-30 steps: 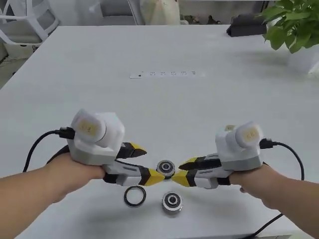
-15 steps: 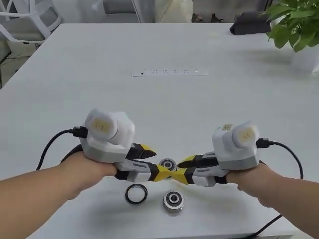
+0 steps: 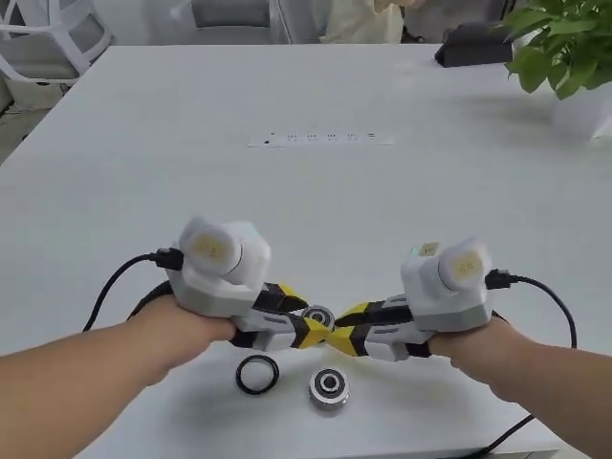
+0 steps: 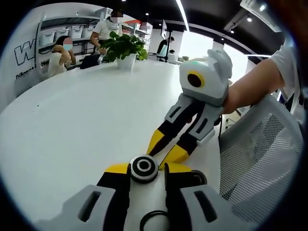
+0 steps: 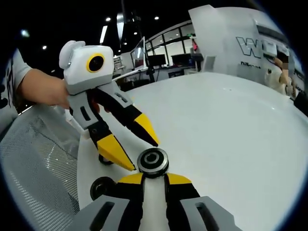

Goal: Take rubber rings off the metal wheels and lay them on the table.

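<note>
One metal wheel (image 3: 318,316) is held raised; a black rubber ring (image 3: 257,374) and second wheel (image 3: 329,386) lie flat nearby.

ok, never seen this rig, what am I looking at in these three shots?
No robot: a person holds two hand-held white, black and yellow grippers. One picture comes from a headset camera looking down; the round two come from cameras riding on each gripper. The left gripper has its jaws closed on a small round metal wheel above the white table; the right gripper meets it, grip unclear. On the table lie a loose black rubber ring and a second metal wheel.
</note>
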The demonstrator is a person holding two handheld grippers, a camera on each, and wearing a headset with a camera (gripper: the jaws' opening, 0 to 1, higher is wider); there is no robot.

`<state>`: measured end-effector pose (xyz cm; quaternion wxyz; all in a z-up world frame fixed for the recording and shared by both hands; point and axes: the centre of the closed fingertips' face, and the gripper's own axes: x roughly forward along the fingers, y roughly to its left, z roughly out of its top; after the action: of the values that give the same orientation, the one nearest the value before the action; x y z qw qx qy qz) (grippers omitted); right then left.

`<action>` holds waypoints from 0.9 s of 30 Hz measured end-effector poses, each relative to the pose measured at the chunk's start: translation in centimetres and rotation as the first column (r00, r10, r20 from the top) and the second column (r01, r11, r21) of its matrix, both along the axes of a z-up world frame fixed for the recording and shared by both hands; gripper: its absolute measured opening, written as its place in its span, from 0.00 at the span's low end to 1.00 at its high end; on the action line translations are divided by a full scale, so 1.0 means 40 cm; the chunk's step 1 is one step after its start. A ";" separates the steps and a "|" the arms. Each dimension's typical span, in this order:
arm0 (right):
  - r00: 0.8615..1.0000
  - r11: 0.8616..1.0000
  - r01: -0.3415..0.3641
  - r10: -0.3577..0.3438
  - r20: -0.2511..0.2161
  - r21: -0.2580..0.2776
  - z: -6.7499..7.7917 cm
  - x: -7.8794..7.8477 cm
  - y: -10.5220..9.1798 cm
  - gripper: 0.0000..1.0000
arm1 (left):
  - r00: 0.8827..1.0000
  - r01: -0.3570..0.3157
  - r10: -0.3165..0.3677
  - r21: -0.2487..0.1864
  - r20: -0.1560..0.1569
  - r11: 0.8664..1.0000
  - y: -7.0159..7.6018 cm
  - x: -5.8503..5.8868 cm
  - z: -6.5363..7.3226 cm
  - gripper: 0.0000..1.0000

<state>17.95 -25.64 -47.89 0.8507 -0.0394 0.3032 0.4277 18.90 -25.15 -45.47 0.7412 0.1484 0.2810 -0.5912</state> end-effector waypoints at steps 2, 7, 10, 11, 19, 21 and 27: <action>1.000 1.000 -0.001 0.001 0.002 0.000 0.000 0.000 0.000 0.13 | 1.000 0.007 -0.007 0.003 0.002 1.000 -0.003 -0.002 0.000 0.22; 1.000 1.000 0.000 0.000 0.002 0.001 0.001 0.001 0.000 0.13 | 1.000 0.017 -0.017 0.020 0.009 1.000 -0.008 -0.004 -0.009 0.18; 1.000 1.000 -0.001 0.001 0.002 0.000 0.000 0.001 0.000 0.13 | 1.000 0.013 -0.013 0.022 0.015 1.000 -0.008 -0.003 -0.010 0.16; 1.000 1.000 0.000 0.000 0.003 0.000 0.000 0.002 0.000 0.13 | 1.000 0.010 -0.010 0.021 0.013 1.000 -0.008 -0.003 -0.010 0.16; 1.000 1.000 0.004 -0.004 0.005 0.004 0.001 0.002 -0.001 0.13 | 0.998 -0.012 0.009 0.046 0.060 0.999 -0.006 0.014 -0.013 0.07; 1.000 1.000 0.003 -0.003 0.009 -0.002 0.001 0.002 -0.002 0.12 | 0.998 -0.007 0.003 0.049 0.070 0.999 -0.007 0.012 -0.013 0.07; 1.000 1.000 0.025 -0.026 -0.011 -0.007 -0.003 0.001 -0.011 0.01 | 0.994 0.010 -0.017 0.071 0.106 0.997 -0.007 0.008 -0.015 0.07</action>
<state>17.98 -26.06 -48.00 0.8542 -0.0361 0.3099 0.4159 19.20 -25.43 -46.05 0.7455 0.2077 0.2604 -0.5773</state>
